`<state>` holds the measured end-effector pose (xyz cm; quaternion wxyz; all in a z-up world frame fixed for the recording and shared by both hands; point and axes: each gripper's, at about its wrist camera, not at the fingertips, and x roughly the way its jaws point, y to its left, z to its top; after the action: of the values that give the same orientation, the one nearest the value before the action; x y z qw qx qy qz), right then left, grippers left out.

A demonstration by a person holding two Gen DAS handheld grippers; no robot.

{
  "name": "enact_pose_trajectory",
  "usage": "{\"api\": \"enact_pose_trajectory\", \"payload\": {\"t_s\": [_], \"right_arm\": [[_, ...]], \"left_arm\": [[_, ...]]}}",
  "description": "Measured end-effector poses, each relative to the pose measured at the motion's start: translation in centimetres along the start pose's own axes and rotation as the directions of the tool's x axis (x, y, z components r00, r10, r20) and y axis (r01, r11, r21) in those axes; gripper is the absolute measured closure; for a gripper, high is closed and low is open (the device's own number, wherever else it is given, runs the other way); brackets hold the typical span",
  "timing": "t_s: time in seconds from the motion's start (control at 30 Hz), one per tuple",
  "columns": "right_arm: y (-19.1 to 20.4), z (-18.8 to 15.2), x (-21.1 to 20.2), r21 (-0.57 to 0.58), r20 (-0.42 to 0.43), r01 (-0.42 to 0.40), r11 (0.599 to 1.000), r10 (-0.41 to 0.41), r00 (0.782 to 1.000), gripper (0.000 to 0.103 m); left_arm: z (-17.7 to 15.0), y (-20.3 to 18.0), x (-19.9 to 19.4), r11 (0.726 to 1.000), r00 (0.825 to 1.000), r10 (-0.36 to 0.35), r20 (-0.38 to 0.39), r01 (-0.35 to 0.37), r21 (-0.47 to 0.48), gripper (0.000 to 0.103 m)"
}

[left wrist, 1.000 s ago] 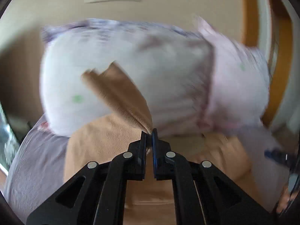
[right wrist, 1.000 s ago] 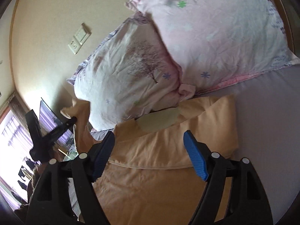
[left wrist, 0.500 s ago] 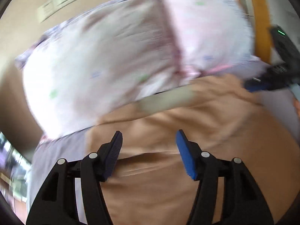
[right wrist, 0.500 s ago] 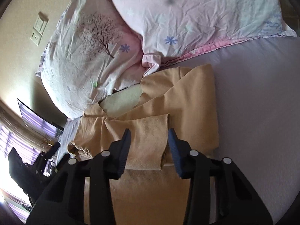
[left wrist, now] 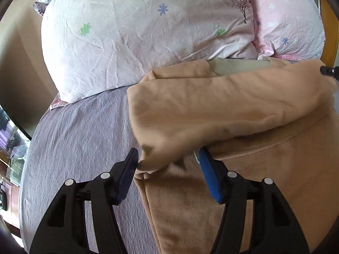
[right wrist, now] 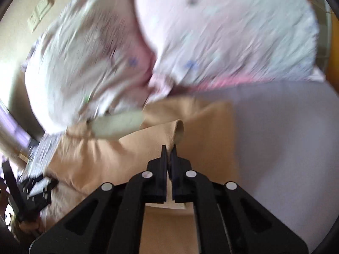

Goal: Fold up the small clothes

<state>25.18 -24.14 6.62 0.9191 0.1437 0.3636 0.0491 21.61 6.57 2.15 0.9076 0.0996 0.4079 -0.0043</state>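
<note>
A tan garment (left wrist: 222, 105) is spread on the lilac bedsheet (left wrist: 80, 139), just ahead of both tongs and butted against two floral pillows (left wrist: 137, 38) at the far side. The right gripper (right wrist: 168, 150) is clenched on a raised fold of the tan cloth, which is drawn up into a small peak just beyond the tips. The right view is motion-blurred, so how much cloth is caught cannot be told. The left gripper (left wrist: 167, 165) is spread wide, nothing grasped; a folded-over flap of the garment hangs between its blue pads (left wrist: 208, 175), with the corner near the left-hand pad. A pale lining or collar strip (left wrist: 241, 65) is seen at the far edge by the pillows.

The fabric is judged light, soft and limp, slightly fuzzy, not slippery and not fragile. It will likely drape and sag from any single pinch point, and layers may drag along together. Hold is best taken at corners or hemmed edges, one per tong, so the flap is carried flat. A pinch through several layers is to be avoided, since the lower panel may be lifted too.
</note>
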Motion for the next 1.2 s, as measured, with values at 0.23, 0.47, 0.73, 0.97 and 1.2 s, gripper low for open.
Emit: {"api": "enact_pose_trajectory", "payload": {"t_s": [0.23, 0.47, 0.73, 0.97, 1.2], "right_arm": [[-4.1, -0.8, 2.5, 0.057, -0.129, 0.16, 0.985, -0.152, 0.98, 0.074], [-3.2, -6.6, -10.6, -0.054, -0.043, -0.306, 0.951, 0.304, 0.952, 0.026], [-5.6, -20.9, -19.1, -0.099, -0.303, -0.566, 0.818, 0.517, 0.801, 0.014], [-9.7, -26.2, -17.2, 0.096, -0.372, -0.477, 0.874, 0.476, 0.797, 0.014], [-9.6, -27.4, -12.3, 0.21, -0.352, -0.538, 0.816, 0.577, 0.737, 0.031]], "left_arm": [[-0.6, 0.7, -1.2, 0.999, 0.999, -0.041, 0.008, 0.041, -0.022, 0.042], [-6.8, 5.6, -10.4, 0.92, 0.925, -0.371, 0.084, 0.379, -0.103, 0.041], [-19.6, 9.4, -16.3, 0.743, 0.774, -0.624, 0.109, 0.631, -0.225, 0.037], [-24.2, 8.0, -13.4, 0.681, 0.723, -0.69, 0.021, 0.66, -0.317, 0.035], [-23.7, 6.4, -9.9, 0.617, 0.682, -0.731, 0.023, 0.674, -0.405, 0.037]]}}
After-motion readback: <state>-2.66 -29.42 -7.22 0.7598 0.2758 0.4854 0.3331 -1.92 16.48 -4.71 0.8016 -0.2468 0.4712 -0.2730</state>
